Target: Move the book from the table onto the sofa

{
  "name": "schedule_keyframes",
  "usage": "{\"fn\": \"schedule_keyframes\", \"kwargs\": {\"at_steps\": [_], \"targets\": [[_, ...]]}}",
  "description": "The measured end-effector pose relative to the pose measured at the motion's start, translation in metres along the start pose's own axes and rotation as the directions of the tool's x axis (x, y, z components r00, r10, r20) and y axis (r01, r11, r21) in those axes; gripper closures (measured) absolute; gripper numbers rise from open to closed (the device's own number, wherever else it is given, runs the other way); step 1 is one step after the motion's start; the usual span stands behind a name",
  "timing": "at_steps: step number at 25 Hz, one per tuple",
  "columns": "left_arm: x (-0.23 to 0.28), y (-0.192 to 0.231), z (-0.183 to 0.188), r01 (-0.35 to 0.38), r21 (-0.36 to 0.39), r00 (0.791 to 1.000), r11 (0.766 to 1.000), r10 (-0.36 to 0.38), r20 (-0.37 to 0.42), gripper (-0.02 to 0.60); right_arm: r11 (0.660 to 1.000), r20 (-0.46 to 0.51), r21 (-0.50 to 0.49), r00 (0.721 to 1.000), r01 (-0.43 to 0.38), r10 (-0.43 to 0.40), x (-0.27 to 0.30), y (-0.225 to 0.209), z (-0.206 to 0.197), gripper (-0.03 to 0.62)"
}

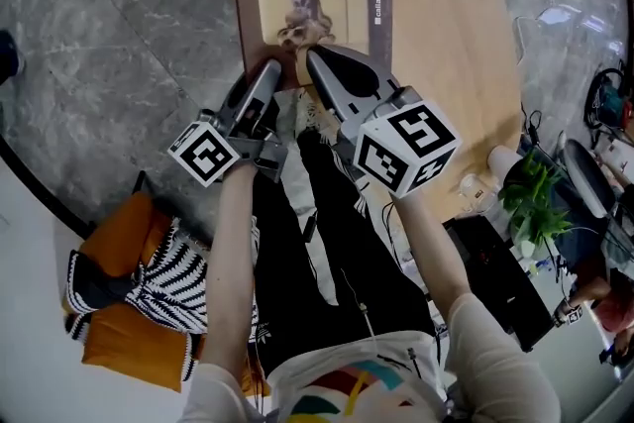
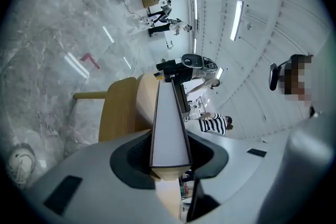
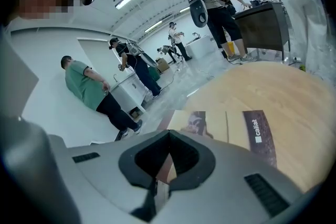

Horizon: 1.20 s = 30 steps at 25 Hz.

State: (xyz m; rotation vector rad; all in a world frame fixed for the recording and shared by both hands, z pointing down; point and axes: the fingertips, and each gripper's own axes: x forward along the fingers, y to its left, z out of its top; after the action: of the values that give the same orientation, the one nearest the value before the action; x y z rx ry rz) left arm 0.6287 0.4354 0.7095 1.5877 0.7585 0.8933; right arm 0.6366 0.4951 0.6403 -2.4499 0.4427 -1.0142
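Book (image 1: 332, 10) lies flat, cover up, at near edge of wooden counter (image 1: 446, 45). Left gripper (image 1: 270, 70) is rolled sideways. Its fingers (image 2: 105, 176) clamp the book's near-left corner, page block edge-on btwn them. Right gripper (image 1: 315, 56) has fingers (image 3: 226, 176) drawn together, tips at the book's near edge just beside the left's; can't tell if they pinch the cover.

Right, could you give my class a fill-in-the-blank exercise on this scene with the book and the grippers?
1. The book lies on a ___ table.
2. The left gripper is shut on the ___.
3. The plant beside the table has ___ leaves.

Missing words: wooden; book; green.
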Motion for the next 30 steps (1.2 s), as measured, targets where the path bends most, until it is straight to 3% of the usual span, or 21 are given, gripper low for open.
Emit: {"fn": "schedule_keyframes", "kwargs": {"at_steps": [4, 7, 10, 13, 17, 19, 21, 23, 25, 26, 28, 30], "targets": [[0.004, -0.027, 0.027, -0.004, 0.083, 0.999, 0.997, 0.000, 0.041, 0.432, 1.000, 0.034, -0.022, 0.999, 0.006, -0.005, -0.004, 0.008, 0.027, 0.582], [0.004, -0.072, 0.052, -0.002, 0.197, 0.996, 0.980, -0.016, 0.089, 0.432, 0.999, 0.066, -0.049, 0.998, 0.012, -0.008, -0.018, 0.021, 0.055, 0.582], [0.004, -0.137, 0.083, 0.007, 0.331, 0.989, 0.944, -0.056, 0.139, 0.433, 0.995, 0.115, -0.092, 0.993, 0.027, -0.016, -0.040, 0.041, 0.094, 0.582], [0.003, -0.220, 0.118, 0.024, 0.472, 0.976, 0.881, -0.124, 0.180, 0.433, 0.988, 0.190, -0.146, 0.982, 0.045, -0.016, -0.067, 0.069, 0.147, 0.582], [-0.020, -0.344, 0.140, 0.010, 0.629, 0.952, 0.777, -0.200, 0.233, 0.432, 0.978, 0.288, -0.202, 0.957, 0.054, 0.007, -0.129, 0.119, 0.215, 0.582], [-0.034, -0.405, 0.146, -0.015, 0.711, 0.934, 0.703, -0.244, 0.261, 0.431, 0.968, 0.347, -0.242, 0.937, 0.061, 0.027, -0.164, 0.142, 0.245, 0.582], [-0.051, -0.460, 0.148, -0.064, 0.793, 0.916, 0.606, -0.280, 0.288, 0.431, 0.954, 0.402, -0.290, 0.915, 0.077, 0.048, -0.199, 0.164, 0.269, 0.582], [-0.070, -0.506, 0.145, -0.137, 0.859, 0.898, 0.493, -0.303, 0.318, 0.431, 0.936, 0.445, -0.337, 0.893, 0.100, 0.065, -0.230, 0.183, 0.285, 0.582], [-0.090, -0.540, 0.139, -0.211, 0.897, 0.883, 0.389, -0.317, 0.345, 0.431, 0.924, 0.481, -0.362, 0.874, 0.124, 0.071, -0.255, 0.199, 0.293, 0.582], [-0.100, -0.550, 0.136, -0.242, 0.906, 0.878, 0.348, -0.319, 0.358, 0.431, 0.923, 0.495, -0.362, 0.866, 0.130, 0.072, -0.264, 0.206, 0.294, 0.582], [-0.118, -0.563, 0.131, -0.290, 0.909, 0.864, 0.300, -0.326, 0.383, 0.431, 0.927, 0.516, -0.354, 0.852, 0.124, 0.083, -0.274, 0.220, 0.292, 0.582], [-0.130, -0.572, 0.129, -0.324, 0.902, 0.844, 0.284, -0.343, 0.411, 0.431, 0.929, 0.525, -0.358, 0.843, 0.096, 0.115, -0.277, 0.229, 0.294, 0.582]]}}
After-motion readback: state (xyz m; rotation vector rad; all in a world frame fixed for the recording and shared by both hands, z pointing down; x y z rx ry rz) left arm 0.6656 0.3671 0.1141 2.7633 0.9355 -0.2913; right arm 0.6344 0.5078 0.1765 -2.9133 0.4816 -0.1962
